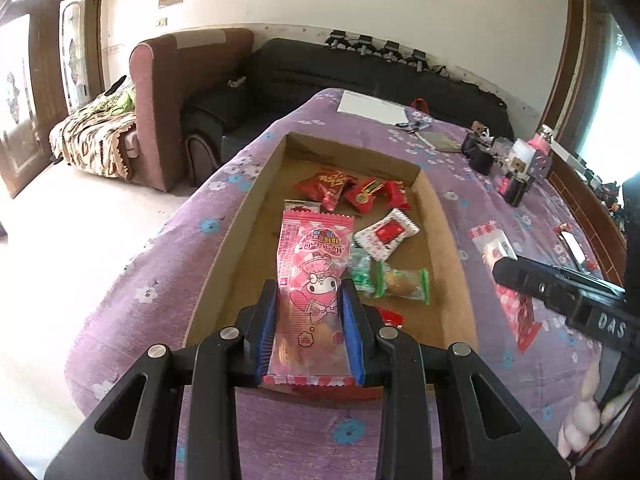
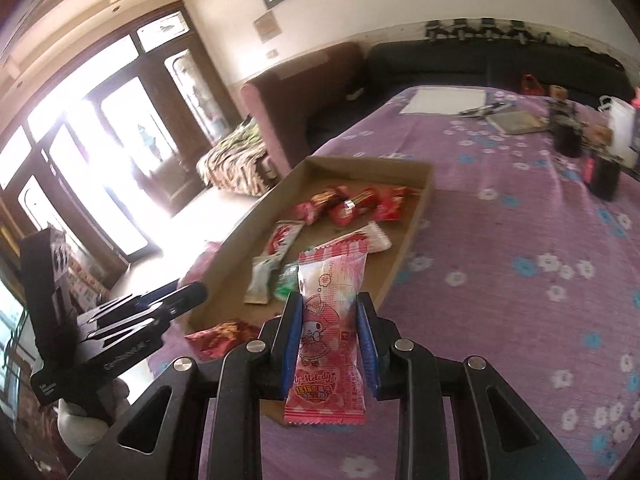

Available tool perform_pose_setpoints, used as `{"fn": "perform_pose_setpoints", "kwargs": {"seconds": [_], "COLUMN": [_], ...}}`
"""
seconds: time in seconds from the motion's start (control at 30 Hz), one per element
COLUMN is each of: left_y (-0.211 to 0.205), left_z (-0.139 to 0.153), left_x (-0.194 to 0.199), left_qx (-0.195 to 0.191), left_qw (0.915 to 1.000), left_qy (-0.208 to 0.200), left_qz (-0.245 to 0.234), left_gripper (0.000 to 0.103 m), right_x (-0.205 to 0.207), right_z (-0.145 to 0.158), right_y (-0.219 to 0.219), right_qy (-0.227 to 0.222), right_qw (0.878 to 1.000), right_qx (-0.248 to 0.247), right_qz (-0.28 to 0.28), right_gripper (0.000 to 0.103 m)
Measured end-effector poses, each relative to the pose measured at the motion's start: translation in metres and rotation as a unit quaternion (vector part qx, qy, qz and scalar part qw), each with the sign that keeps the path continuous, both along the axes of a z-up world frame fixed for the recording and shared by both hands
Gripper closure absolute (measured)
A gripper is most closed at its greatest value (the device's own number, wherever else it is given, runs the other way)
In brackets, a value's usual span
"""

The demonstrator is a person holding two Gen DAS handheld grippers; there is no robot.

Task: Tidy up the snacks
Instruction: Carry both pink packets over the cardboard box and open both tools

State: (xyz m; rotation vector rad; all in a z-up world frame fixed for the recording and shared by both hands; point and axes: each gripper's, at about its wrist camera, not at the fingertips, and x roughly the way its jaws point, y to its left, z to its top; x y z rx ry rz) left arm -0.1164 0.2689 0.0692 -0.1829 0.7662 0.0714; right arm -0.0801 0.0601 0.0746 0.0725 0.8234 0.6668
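Left wrist: tool (image 1: 310, 312) grips glossy pink packet (image 1: 314, 272); cardboard tray (image 1: 256, 184).

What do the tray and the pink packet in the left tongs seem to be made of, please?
Tray: probably plain cardboard, matte brown, with folded walls and raw edges. Pink snack packet: seemingly thin plastic film, glossy and partly see-through, with crimped, zigzag-cut ends.

2 grippers, left gripper (image 1: 310, 300) and right gripper (image 2: 329, 320), each clamped, blue pads gripping.
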Motion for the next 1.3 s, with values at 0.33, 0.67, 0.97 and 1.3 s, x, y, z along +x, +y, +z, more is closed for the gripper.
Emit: {"fn": "perform_pose_setpoints", "kwargs": {"seconds": [0.33,0.67,0.97,1.3], "left_y": [0.006,0.009,0.015,0.021], "left_z": [-0.011,-0.027,-0.043,-0.045], "left_x": [0.019,0.039,0.053,0.059], "left_qx": [0.019,0.024,0.020,0.026], "left_qw": [0.9996,0.9987,0.9972,0.9968], "left_qy": [0.018,0.044,0.072,0.072], "left_qz": [-0.006,-0.008,0.002,0.021], "left_gripper": [0.075,0.075,0.075,0.073], "right_x": [0.003,0.021,0.038,0.023], "right_z": [-0.023,-0.039,-0.045,-0.049], "right_y": [0.050,0.054,0.052,0.063], "right_qy": [0.004,0.017,0.026,0.024], "right_qw": [0.998,0.997,0.997,0.996], "right_qx": [-0.057,-0.078,-0.075,-0.078], "right_qz": [0.025,0.011,0.001,0.029], "right_gripper": [0.075,0.075,0.075,0.074]}}
